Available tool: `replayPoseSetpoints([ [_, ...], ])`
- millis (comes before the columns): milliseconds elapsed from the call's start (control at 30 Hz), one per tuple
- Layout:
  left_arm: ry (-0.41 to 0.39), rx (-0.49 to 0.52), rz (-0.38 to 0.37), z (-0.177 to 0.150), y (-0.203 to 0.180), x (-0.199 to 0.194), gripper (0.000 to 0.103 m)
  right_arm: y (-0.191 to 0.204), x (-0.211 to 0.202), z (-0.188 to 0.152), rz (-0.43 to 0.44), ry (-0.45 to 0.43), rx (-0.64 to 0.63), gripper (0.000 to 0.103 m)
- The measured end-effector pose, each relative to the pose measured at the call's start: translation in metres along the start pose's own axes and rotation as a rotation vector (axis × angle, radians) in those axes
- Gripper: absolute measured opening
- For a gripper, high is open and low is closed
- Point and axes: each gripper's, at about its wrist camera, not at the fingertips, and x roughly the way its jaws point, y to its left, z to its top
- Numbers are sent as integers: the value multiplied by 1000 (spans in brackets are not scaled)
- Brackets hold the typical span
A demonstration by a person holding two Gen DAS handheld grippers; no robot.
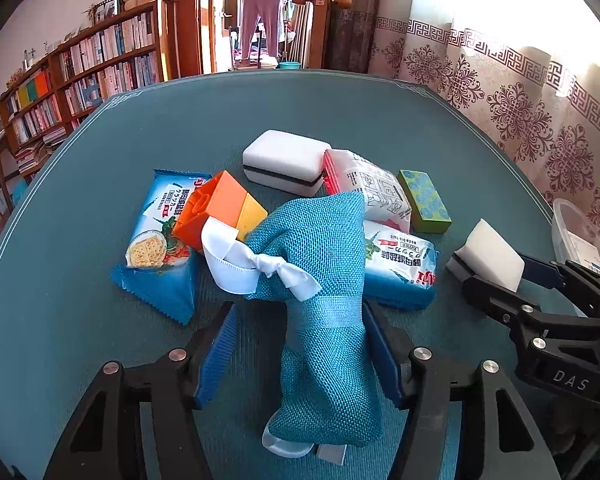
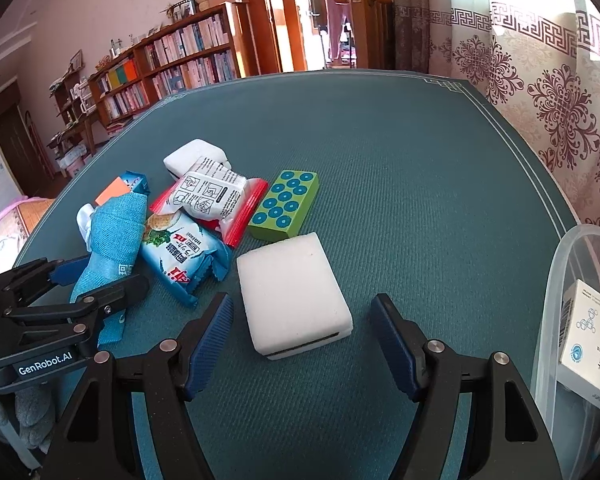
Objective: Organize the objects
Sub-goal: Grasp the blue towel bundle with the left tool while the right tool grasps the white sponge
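Objects point(image 1: 284, 216) mostly unsorted, heaped mid-table; bin point(image 2: 556, 280) near right holds one box. Left gripper point(image 1: 300, 344) half-closed around pouch point(image 1: 320, 320), right gripper point(image 2: 304, 340) wide around sponge point(image 2: 292, 296).

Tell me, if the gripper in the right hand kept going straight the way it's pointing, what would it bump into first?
Most likely the white sponge block: it lies on the table directly ahead of the right gripper, reaching in between its open fingers without touching the pads.

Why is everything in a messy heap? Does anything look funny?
Yes. The things lie jumbled, not sorted: the blue cloth pouch sprawls over a cracker packet, and an orange block leans on another packet. Nothing looks spilled or broken.
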Motion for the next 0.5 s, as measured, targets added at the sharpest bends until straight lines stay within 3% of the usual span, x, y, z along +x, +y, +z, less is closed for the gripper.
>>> replayPoseSetpoints([
  [167, -2, -8, 3, -1, 0, 0, 62, 0, -1, -1, -1, -7, -4, 50],
  [367, 1, -4, 1, -3, -2, -2, 50, -2, -3, -1, 10, -17, 5, 48],
  [433, 7, -5, -14, -2, -3, -3, 40, -1, -7, -2, 10, -29, 6, 48],
  [500, 10, -1, -23, -3, -5, -5, 39, -1, -11, -4, 15, -37, 11, 48],
])
